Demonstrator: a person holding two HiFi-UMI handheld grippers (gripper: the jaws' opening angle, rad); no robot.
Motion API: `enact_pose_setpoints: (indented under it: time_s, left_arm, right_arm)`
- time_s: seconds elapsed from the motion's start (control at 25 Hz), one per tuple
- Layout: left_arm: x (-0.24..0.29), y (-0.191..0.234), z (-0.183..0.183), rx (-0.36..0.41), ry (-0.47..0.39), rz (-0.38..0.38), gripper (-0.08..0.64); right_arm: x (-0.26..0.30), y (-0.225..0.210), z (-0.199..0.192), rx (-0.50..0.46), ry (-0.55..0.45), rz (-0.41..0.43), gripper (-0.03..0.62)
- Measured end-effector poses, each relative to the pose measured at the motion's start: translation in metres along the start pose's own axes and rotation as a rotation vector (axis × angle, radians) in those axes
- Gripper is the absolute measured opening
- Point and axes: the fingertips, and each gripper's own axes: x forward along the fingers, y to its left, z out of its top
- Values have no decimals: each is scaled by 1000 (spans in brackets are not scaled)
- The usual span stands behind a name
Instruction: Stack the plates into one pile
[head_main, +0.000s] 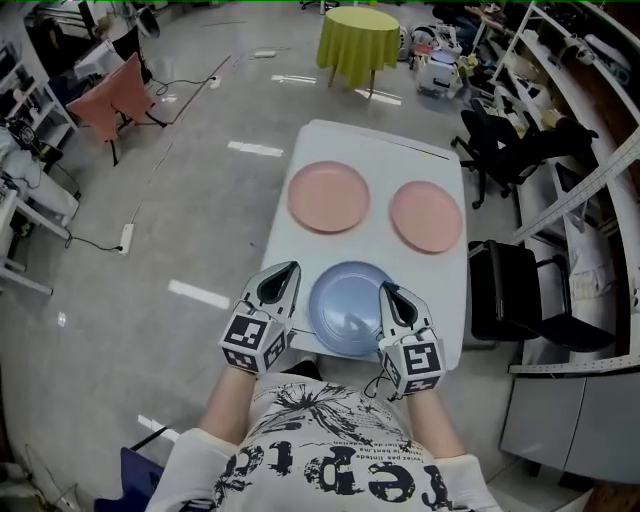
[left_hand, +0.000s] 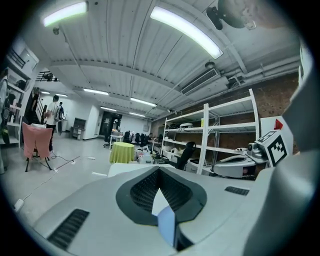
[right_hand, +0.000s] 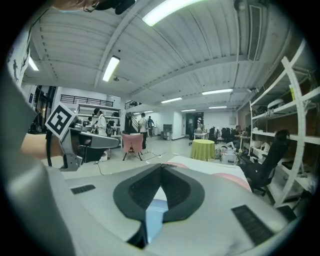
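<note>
plates number three on the white table in the head view. a blue plate lies at the near edge. beyond the blue plate are a left pink plate and a right pink plate, each apart from it and from each other, so no pile is begun. the left gripper sits just off the blue plate's left rim and the right gripper over its right rim; whether either touches it i cannot tell.

left gripper view: the jaws are pressed together with nothing between them, and a sliver of the blue plate shows below the tips.

right gripper view: the jaws are likewise pressed together and empty, with the blue plate beneath and pink rims beyond the blue plate.

to do the step well, i judge the jaws should spread before reaching a rim. they should then bite one pink plate at its near edge, keep it level, and set it centred on the blue plate rather than sliding it.
</note>
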Motion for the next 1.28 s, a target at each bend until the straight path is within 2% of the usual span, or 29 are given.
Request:
enact_pose_setpoints:
  time_s: [0.32,0.76,0.8,0.96,1.12,1.28]
  left_arm:
    - [70,86,-4,-9,89,-9,9]
    - [163,158,-46,-63,195,-15,12]
    - [171,163,-51,-74,206,-15,12]
    - [196,180,-66,-115,263,-19,87]
    - [223,196,-88,-124,328,-11,144]
    - [244,220,-106,-136,413,31,169]
  right_arm:
    - [111,-22,3,54,75,-48,0]
    - [226,-67,-39,103,251,-76,3]
    - [234,-72,-44,105,266,-76,44]
    - [263,-89,-59,112,329,-86,114]
    - [288,-109,-81,128,381,-107,138]
    - [309,-128,-103,171,444,-149,138]
